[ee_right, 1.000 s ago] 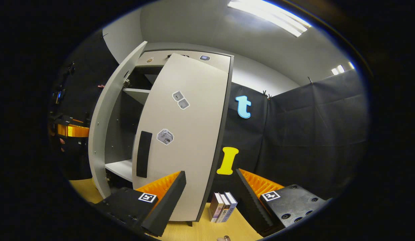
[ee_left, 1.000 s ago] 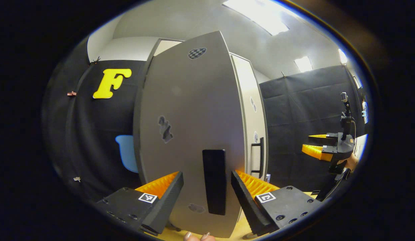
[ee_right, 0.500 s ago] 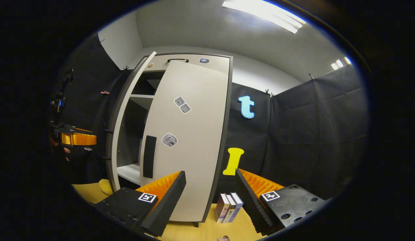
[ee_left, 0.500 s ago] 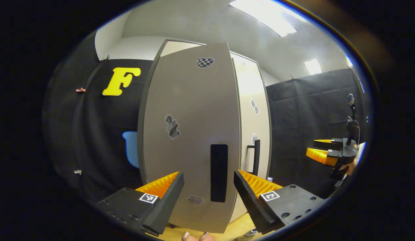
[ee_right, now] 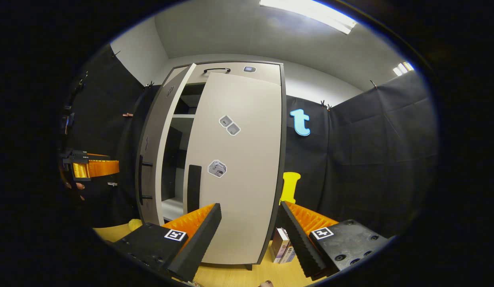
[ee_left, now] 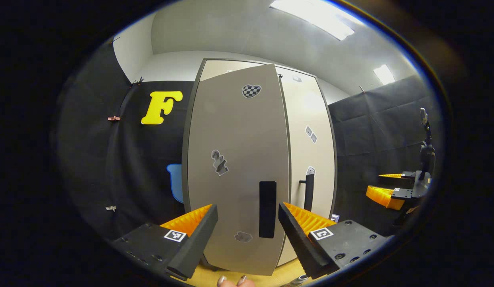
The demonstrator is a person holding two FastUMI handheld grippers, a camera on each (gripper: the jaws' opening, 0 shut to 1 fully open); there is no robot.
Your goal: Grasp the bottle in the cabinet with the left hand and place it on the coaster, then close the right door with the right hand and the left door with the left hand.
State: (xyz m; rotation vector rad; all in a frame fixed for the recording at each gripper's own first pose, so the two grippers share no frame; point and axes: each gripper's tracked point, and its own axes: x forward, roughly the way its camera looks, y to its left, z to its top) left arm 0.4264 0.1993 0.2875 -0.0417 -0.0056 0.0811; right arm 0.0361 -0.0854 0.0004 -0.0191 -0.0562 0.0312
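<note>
- Facing the grey cabinet point(ee_left: 267, 71) at the centre of the left gripper view, we see our left gripper point(ee_left: 247, 231) spread wide at the bottom of the frame, holding nothing.
- The left door point(ee_left: 235, 159) fills the middle of that view, with its dark vertical handle point(ee_left: 267, 209) showing in the gap between our fingers; whether a finger touches the door we cannot tell.
- The right door point(ee_left: 310, 159) sits just right of centre there, paler, with its own dark handle point(ee_left: 308, 192).
- At the bottom edge of the left gripper view a small capped object shows by the lower right finger; we cannot tell that it is the bottle.
- In the right gripper view our right gripper point(ee_right: 251, 233) is likewise wide apart at the bottom, empty, short of the right door point(ee_right: 239, 167) at centre.
- A dark gap between the two doors left of centre reveals a shelf point(ee_right: 183, 116); the left door point(ee_right: 153, 155) stands ajar at centre left.
- Books point(ee_right: 283, 251) stand on the wooden table point(ee_right: 239, 275) at lower centre right.
- The other gripper point(ee_right: 91, 167) appears at the far left edge.
</note>
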